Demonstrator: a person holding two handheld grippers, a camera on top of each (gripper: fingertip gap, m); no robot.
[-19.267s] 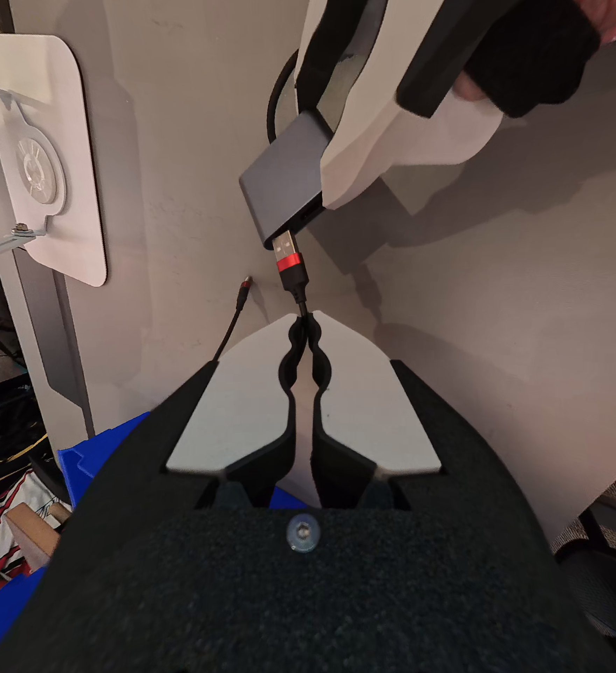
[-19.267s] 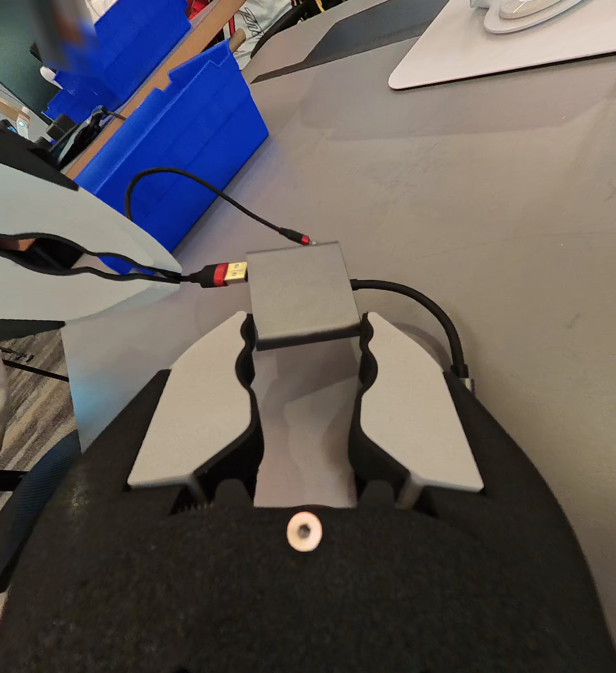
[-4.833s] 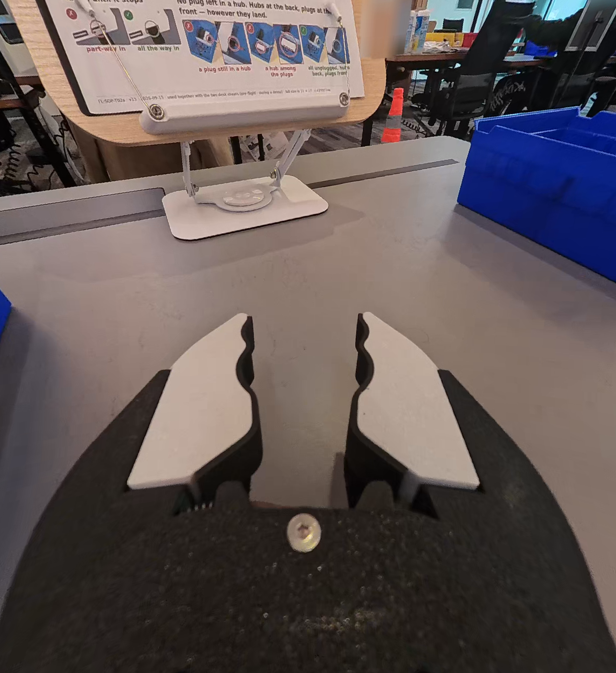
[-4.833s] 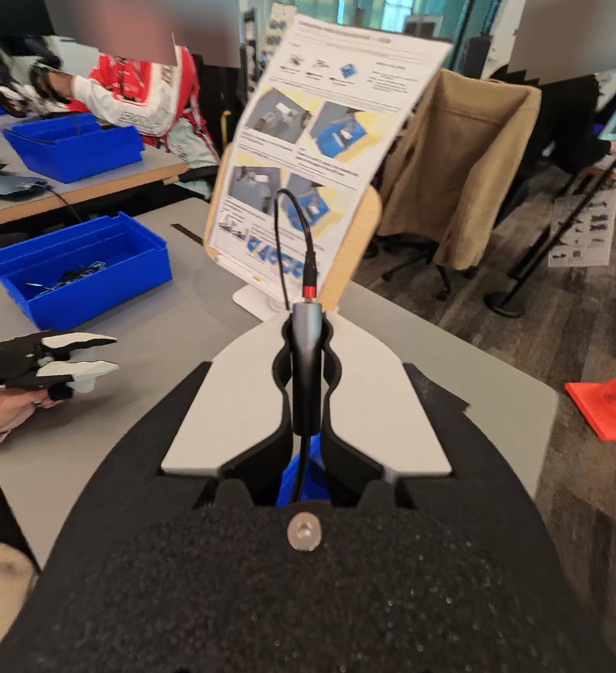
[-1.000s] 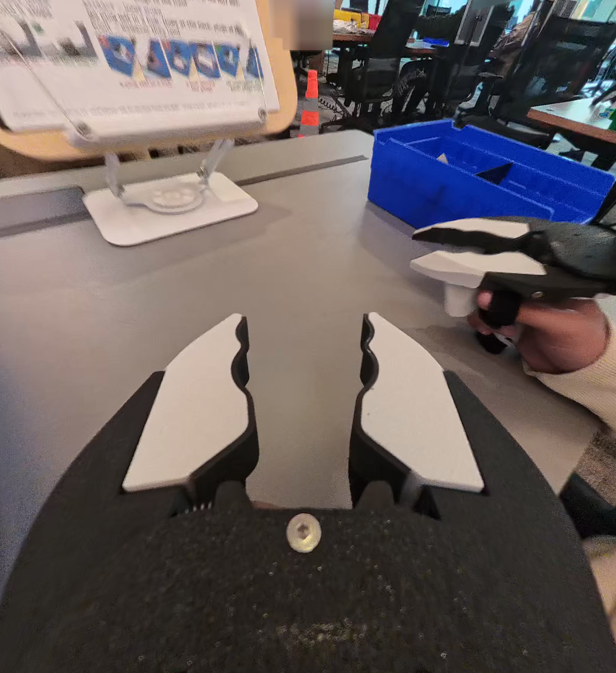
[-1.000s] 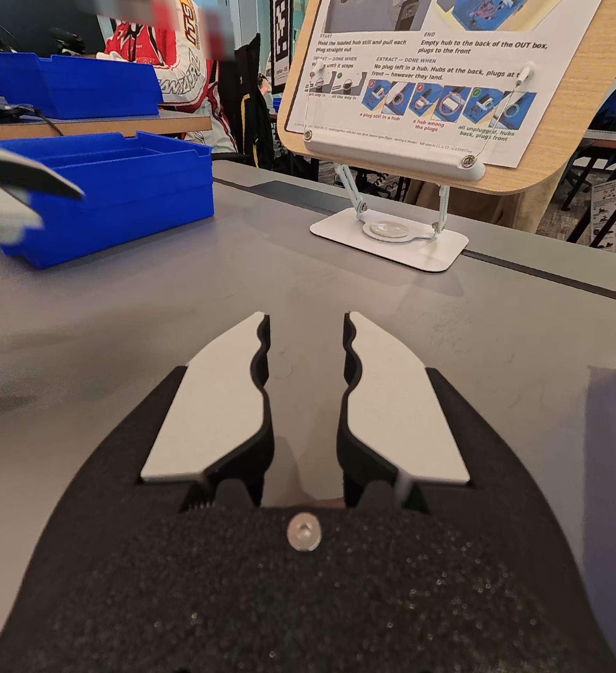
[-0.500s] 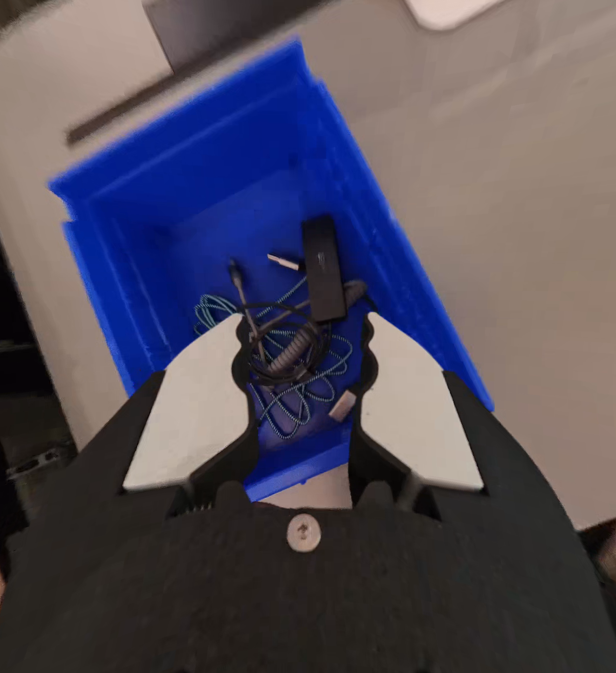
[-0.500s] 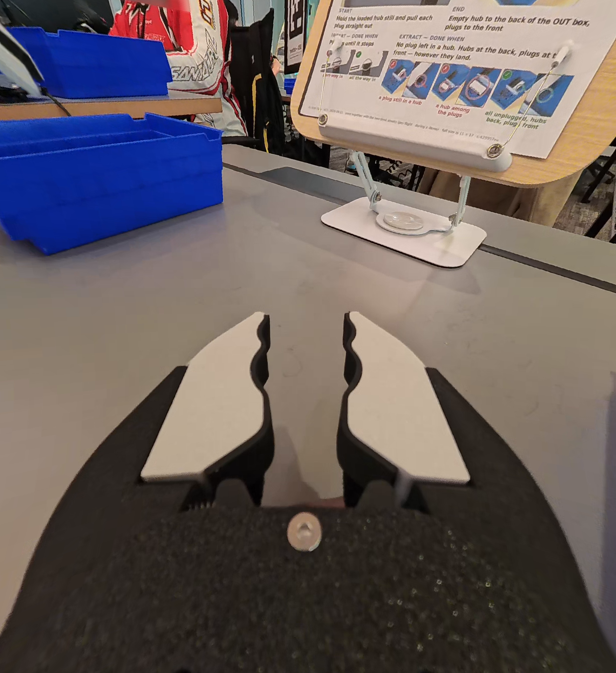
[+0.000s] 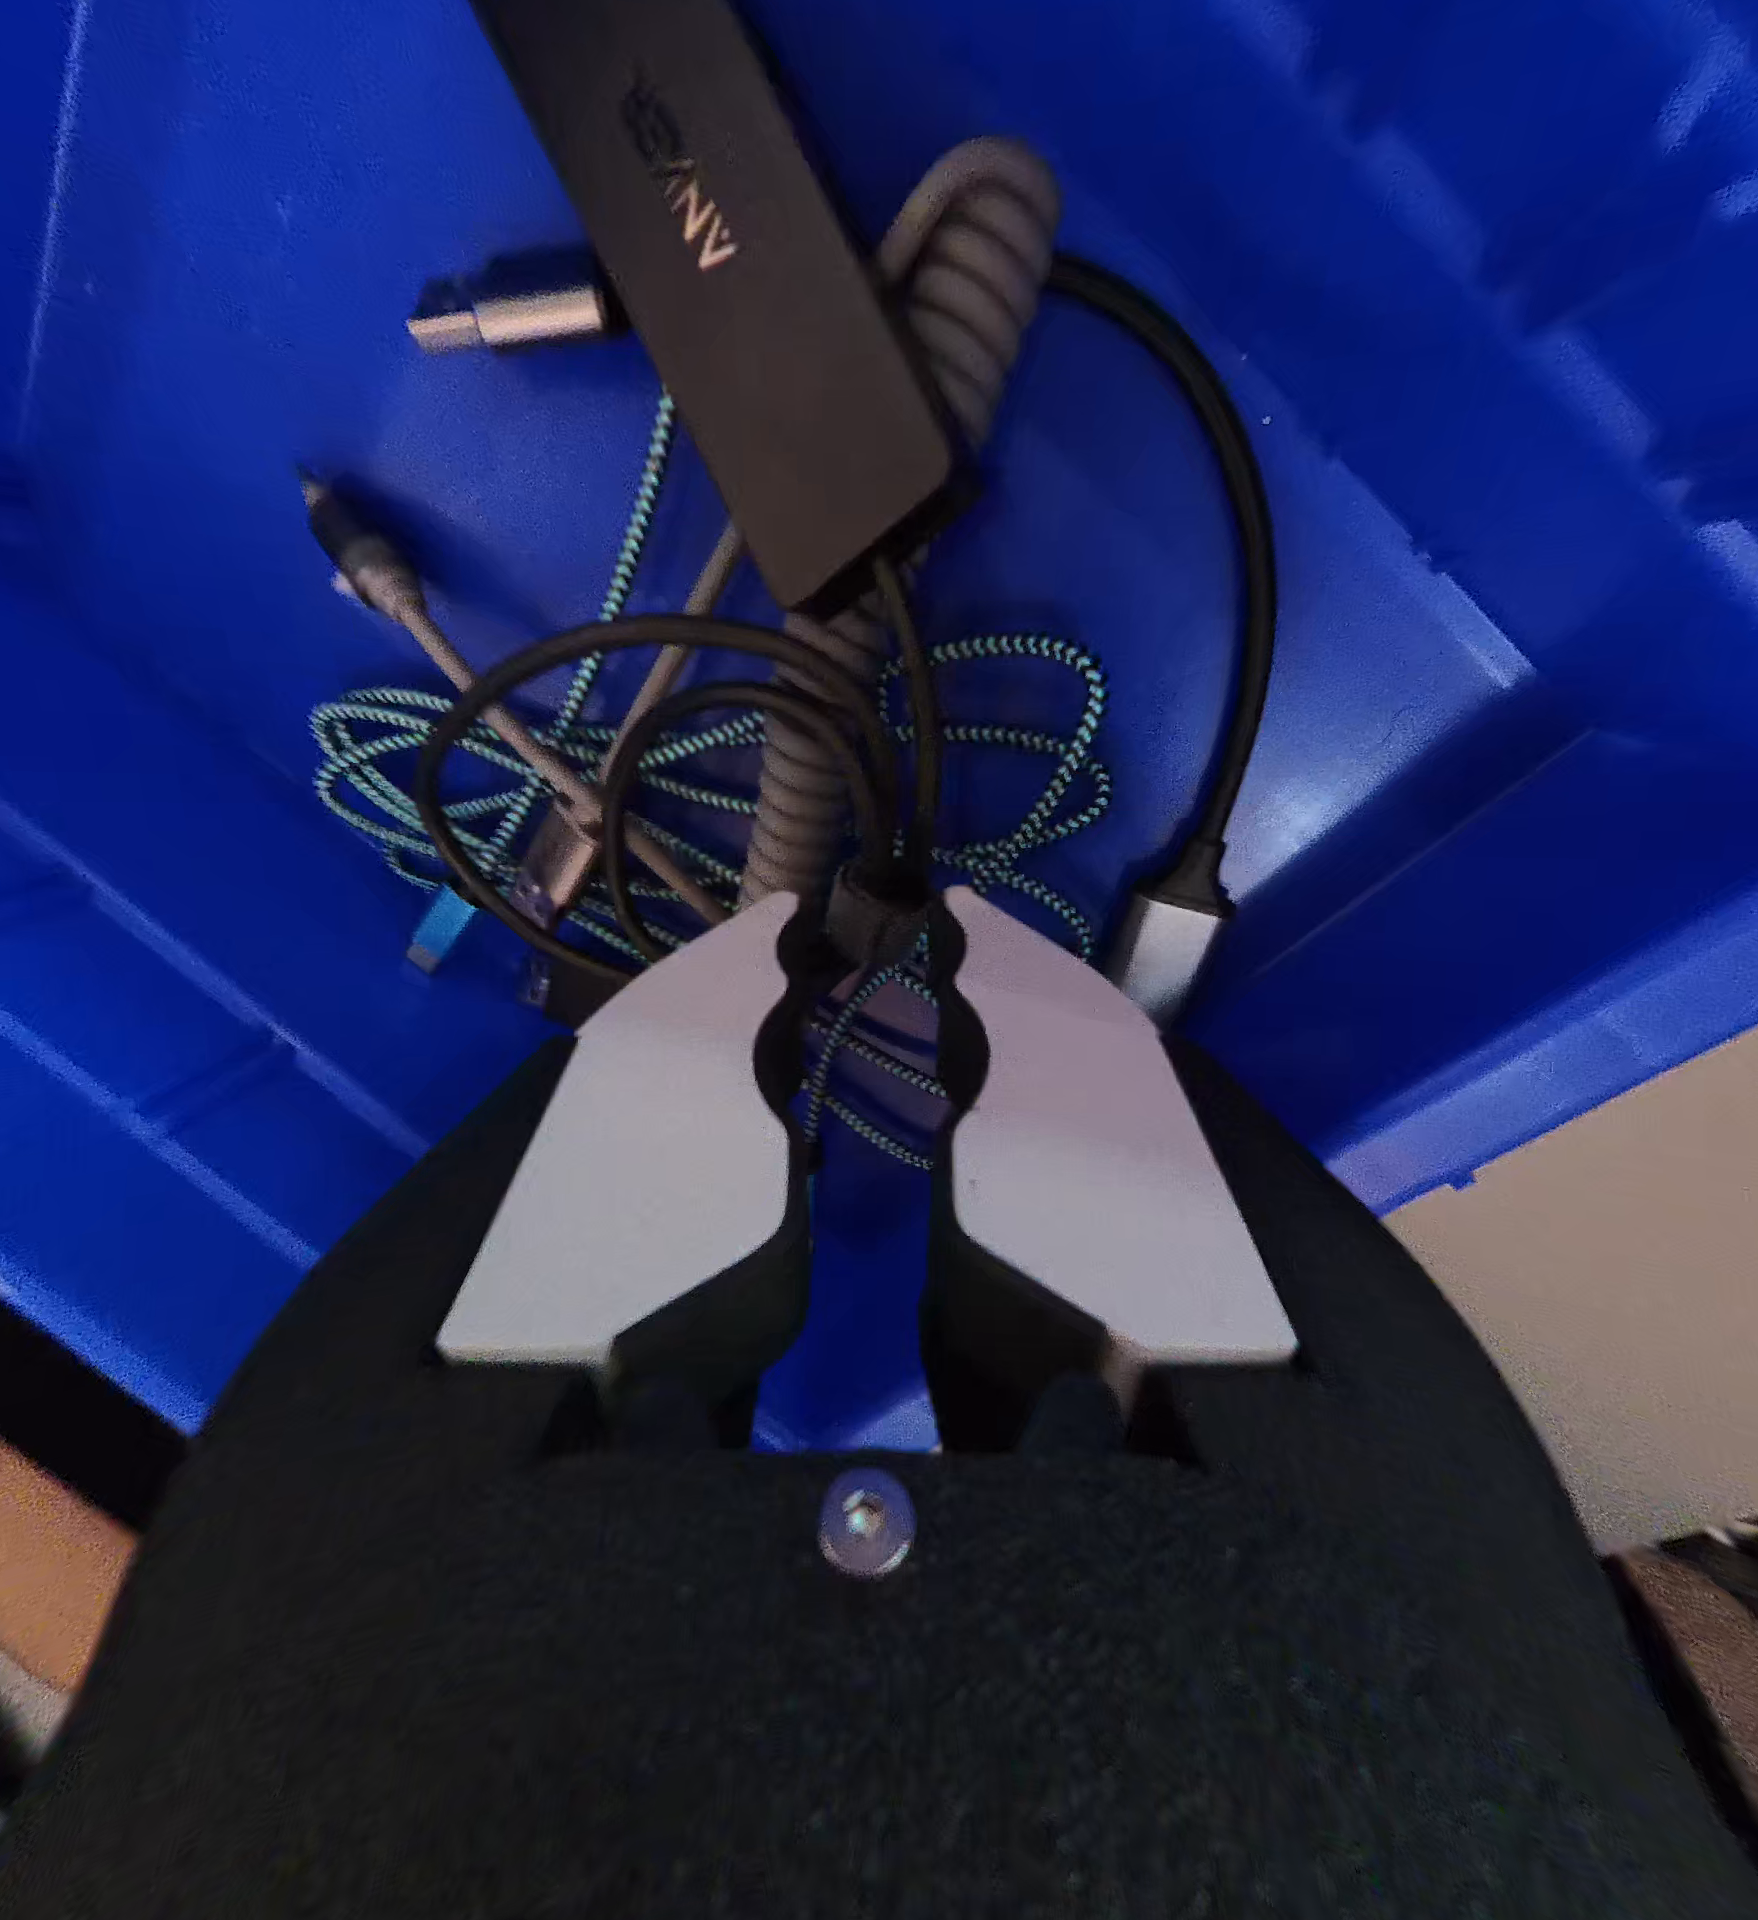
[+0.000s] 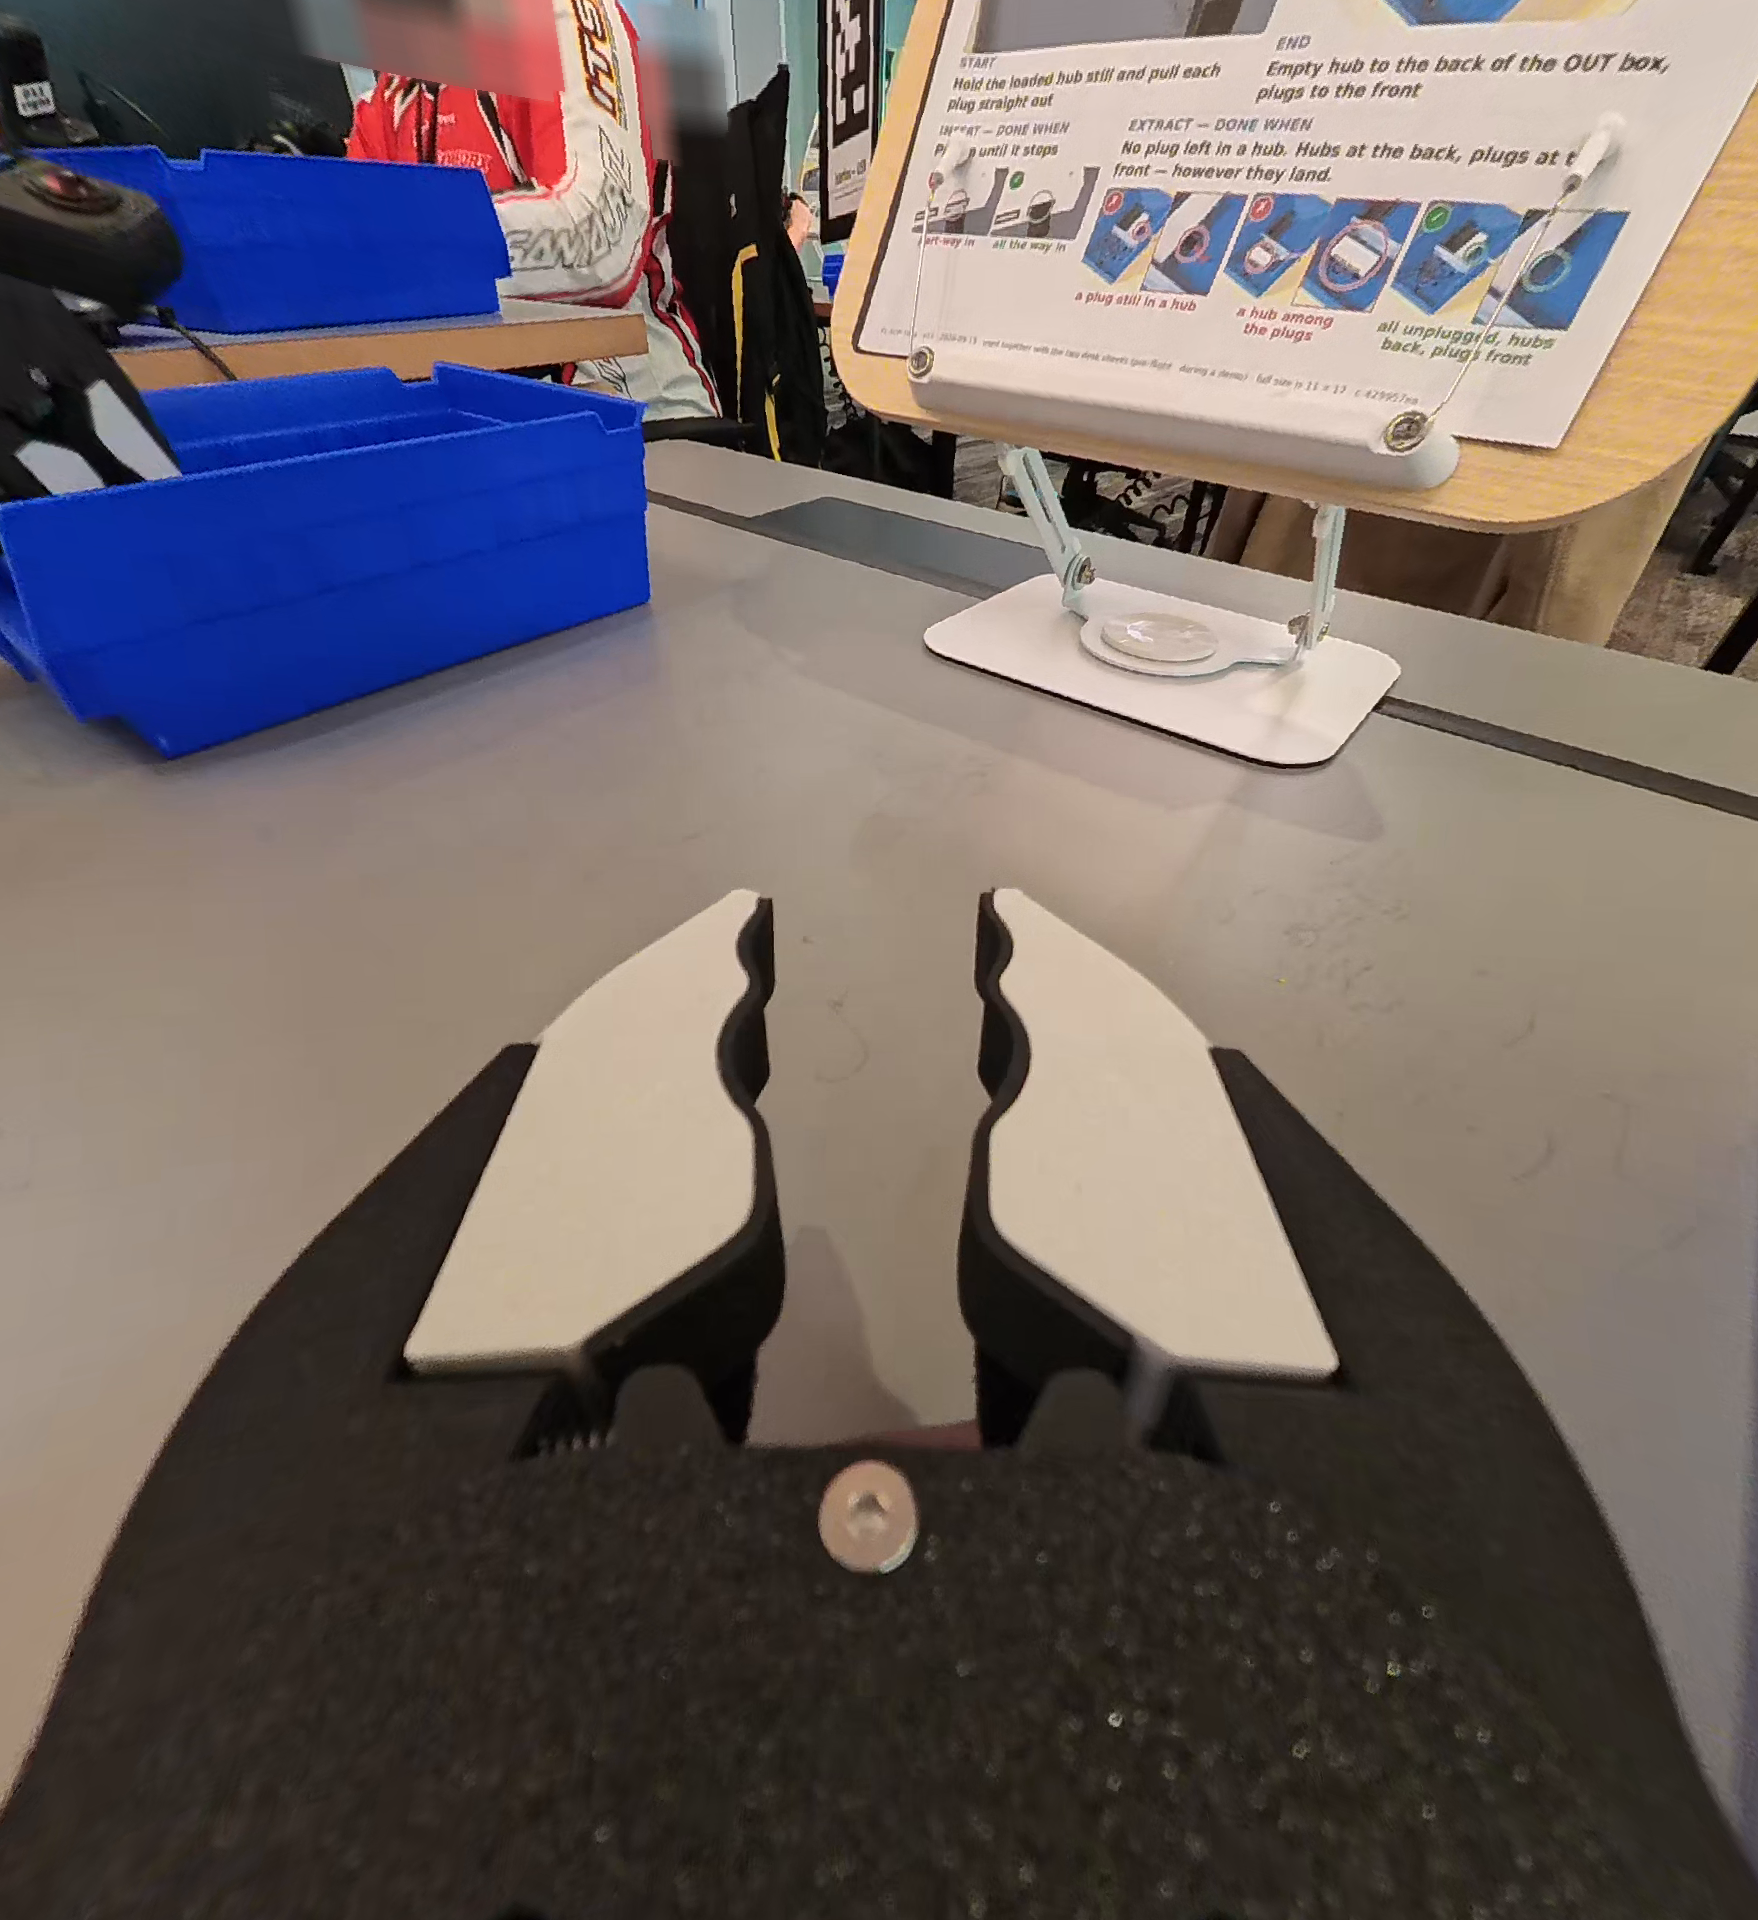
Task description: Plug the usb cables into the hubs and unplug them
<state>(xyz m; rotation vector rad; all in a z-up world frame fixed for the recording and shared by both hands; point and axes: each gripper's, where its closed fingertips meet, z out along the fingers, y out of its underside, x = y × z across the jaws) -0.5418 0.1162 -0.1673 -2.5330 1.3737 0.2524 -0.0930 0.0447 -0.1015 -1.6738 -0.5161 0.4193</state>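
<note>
One black cable [image 9: 859,914] is pinched in the left gripper [image 9: 862,920], its hub [image 9: 750,312] straight ahead inside the blue bin [image 9: 1477,312]. The right gripper [image 10: 875,904] hangs open over the bench [image 10: 958,831], farther away.

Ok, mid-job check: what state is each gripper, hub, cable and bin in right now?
left gripper: shut on the thin black cable's bound loops, inside the bin.
right gripper: open, empty, over the grey table.
black hub: lying in the bin, on the cables.
thin black cable: coiled, runs from the hub's end.
teal braided cable: loose, tangled.
grey coiled cable: partly under the hub.
blue bin: open.
</note>
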